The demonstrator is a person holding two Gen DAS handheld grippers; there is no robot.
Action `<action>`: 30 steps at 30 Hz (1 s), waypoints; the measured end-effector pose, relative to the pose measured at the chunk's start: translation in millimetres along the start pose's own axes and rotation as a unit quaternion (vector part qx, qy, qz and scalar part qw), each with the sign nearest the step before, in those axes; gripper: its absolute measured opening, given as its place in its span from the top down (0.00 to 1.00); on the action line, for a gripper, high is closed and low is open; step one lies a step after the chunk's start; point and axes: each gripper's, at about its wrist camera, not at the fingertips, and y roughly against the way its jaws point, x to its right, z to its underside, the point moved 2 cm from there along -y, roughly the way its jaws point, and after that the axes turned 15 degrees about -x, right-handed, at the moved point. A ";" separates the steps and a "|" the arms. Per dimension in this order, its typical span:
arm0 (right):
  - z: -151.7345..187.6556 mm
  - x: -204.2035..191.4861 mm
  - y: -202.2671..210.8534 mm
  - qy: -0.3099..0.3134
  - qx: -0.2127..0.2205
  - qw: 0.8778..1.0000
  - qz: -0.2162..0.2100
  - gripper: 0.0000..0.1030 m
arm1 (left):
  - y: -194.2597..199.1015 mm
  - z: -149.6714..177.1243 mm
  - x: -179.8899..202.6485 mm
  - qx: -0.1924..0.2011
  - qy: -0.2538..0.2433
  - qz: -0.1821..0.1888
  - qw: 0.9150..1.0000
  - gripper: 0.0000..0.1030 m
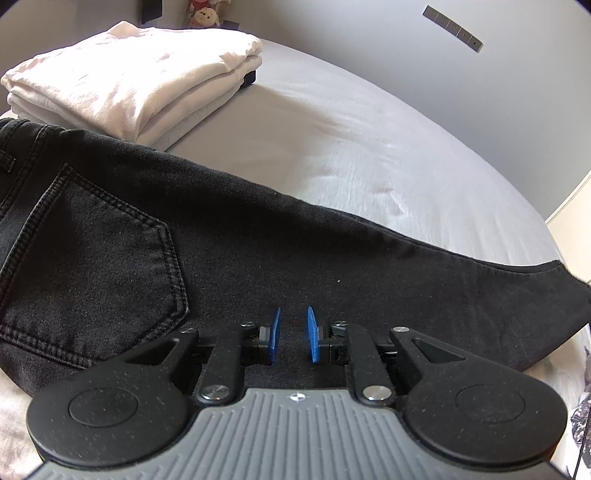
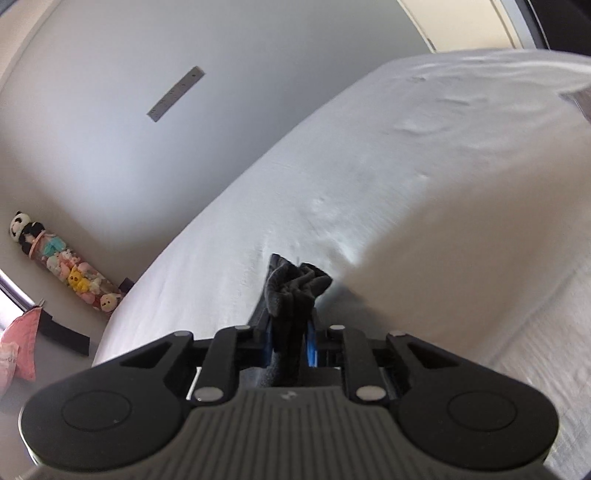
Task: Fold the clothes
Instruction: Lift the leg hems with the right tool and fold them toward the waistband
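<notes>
Left wrist view: black jeans (image 1: 258, 236) lie spread across bed (image 1: 369, 140), beside folded white stack (image 1: 129, 77). Left hand-held gripper (image 1: 294, 334) spread, low over the denim, likely anchoring.

Right wrist view: right hand-held gripper (image 2: 290, 332) pinches bunched dark fabric (image 2: 295, 288), probably for folding over.

left wrist view: looks forward along the left gripper (image 1: 293, 334), low and close over the black jeans (image 1: 221, 236), toward the folded white stack (image 1: 125, 81) and wall. right wrist view: looks along the right gripper (image 2: 290, 341), raised above the bed (image 2: 424, 192). both share the bed sheet and the grey wall strip (image 1: 452, 27).
</notes>
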 end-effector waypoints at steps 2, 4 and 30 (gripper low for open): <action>-0.6 -34.6 12.1 0.036 0.007 0.999 -0.012 0.81 | 4.2 -0.5 -0.2 0.006 0.002 0.008 1.000 0.83; 0.5 -70.4 24.0 0.074 0.014 0.997 -0.026 0.81 | 8.6 -1.2 -2.6 0.011 0.007 0.016 1.000 0.83; 74.0 -254.5 32.1 0.237 0.018 0.971 -0.012 0.82 | -13.9 7.1 75.7 -0.019 -0.161 0.117 0.980 0.86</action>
